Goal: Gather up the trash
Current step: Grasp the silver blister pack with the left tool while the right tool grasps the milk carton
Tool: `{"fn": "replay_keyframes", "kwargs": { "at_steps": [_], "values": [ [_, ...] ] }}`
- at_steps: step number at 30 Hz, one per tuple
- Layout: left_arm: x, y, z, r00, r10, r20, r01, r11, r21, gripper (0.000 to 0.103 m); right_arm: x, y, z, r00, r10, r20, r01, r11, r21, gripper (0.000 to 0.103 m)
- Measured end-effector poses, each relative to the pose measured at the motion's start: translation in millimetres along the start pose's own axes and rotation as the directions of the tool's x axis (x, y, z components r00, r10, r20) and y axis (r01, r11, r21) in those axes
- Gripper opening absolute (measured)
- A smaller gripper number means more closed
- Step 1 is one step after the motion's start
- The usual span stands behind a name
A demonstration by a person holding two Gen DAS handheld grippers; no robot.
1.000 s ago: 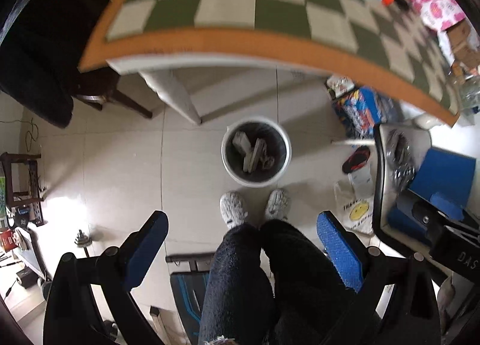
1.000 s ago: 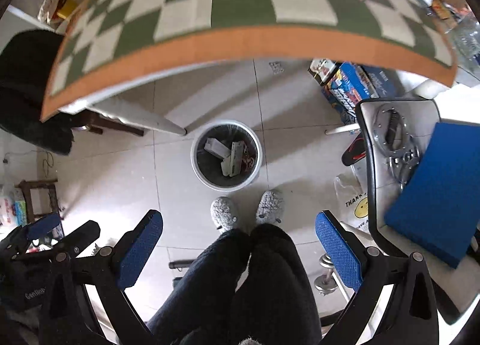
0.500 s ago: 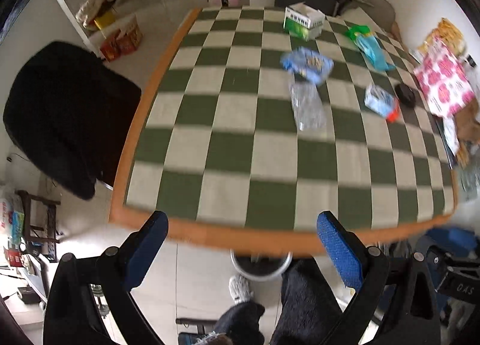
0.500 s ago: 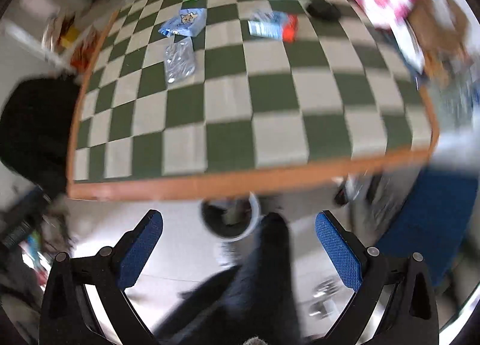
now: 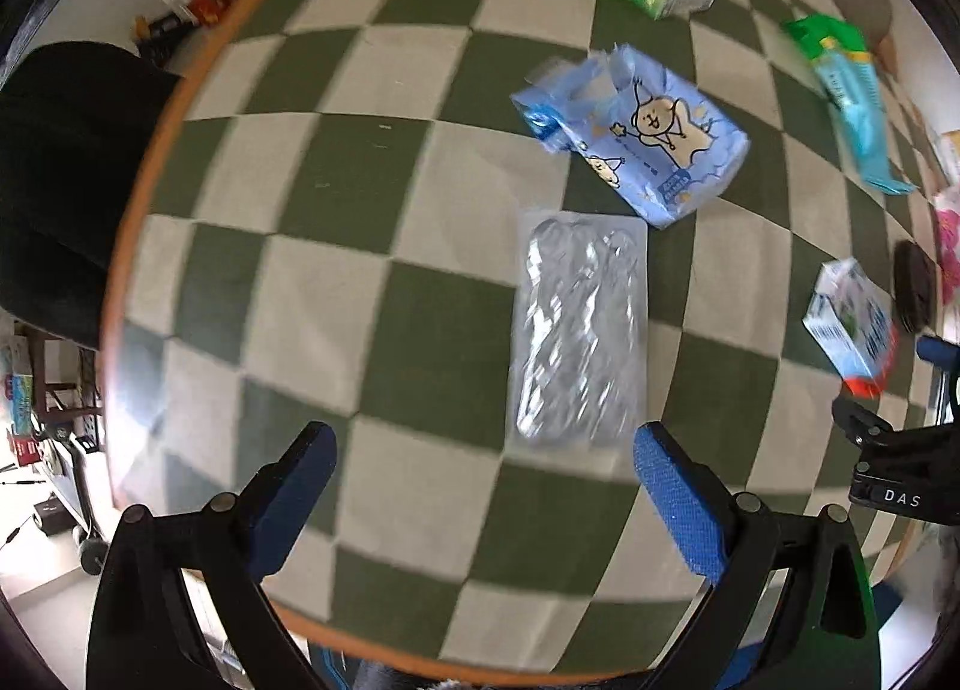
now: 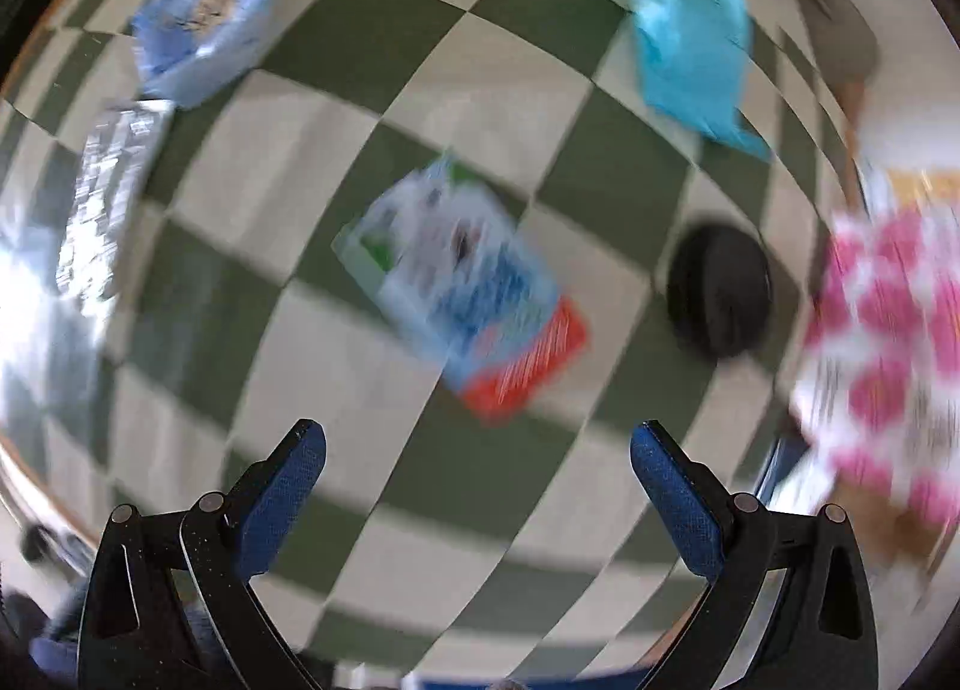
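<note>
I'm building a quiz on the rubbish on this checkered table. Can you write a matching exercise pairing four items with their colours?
Things:
1. flattened plastic tray
2. cartoon bear packet
3. round disc
4. small carton

Colours:
A. black
B. clear
C. white and blue with a red end
D. light blue

Pairs: 1-B, 2-D, 3-A, 4-C

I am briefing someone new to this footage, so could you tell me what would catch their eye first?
The green-and-cream checkered tablecloth fills both views. A clear plastic tray lies just ahead of the open left tool, with a blue cartoon pouch beyond it. Ahead of the open right tool lies a blurred white-and-blue packet with a red end.
</note>
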State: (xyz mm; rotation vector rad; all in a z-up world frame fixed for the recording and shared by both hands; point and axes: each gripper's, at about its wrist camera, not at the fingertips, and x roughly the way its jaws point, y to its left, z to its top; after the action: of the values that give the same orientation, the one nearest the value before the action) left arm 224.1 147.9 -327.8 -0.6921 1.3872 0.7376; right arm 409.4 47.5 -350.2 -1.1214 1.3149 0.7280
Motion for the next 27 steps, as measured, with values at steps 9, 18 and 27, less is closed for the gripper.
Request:
{"fn": "replay_keyframes", "kwargs": {
  "at_steps": [9, 18, 27],
  "values": [
    [38, -21, 33, 0.991, -0.066, -0.115, 0.068, 0.998, 0.017, 0.101, 31, -48, 31, 0.976, 0.217, -0.009, -0.208, 0.945, 0.252, 0.071],
    [40, -41, 32, 0.995, -0.023, -0.094, 0.027, 0.999, 0.044, 0.069, 48, -72, 10, 0.922, 0.374, 0.098, -0.373, 0.797, 0.475, 0.095],
    [36, -64, 16, 0.997, -0.015, -0.08, 0.019, 0.999, 0.049, 0.062, 44, -39, 5, 0.976, 0.2, 0.09, -0.22, 0.887, 0.406, 0.055]
  ]
}}
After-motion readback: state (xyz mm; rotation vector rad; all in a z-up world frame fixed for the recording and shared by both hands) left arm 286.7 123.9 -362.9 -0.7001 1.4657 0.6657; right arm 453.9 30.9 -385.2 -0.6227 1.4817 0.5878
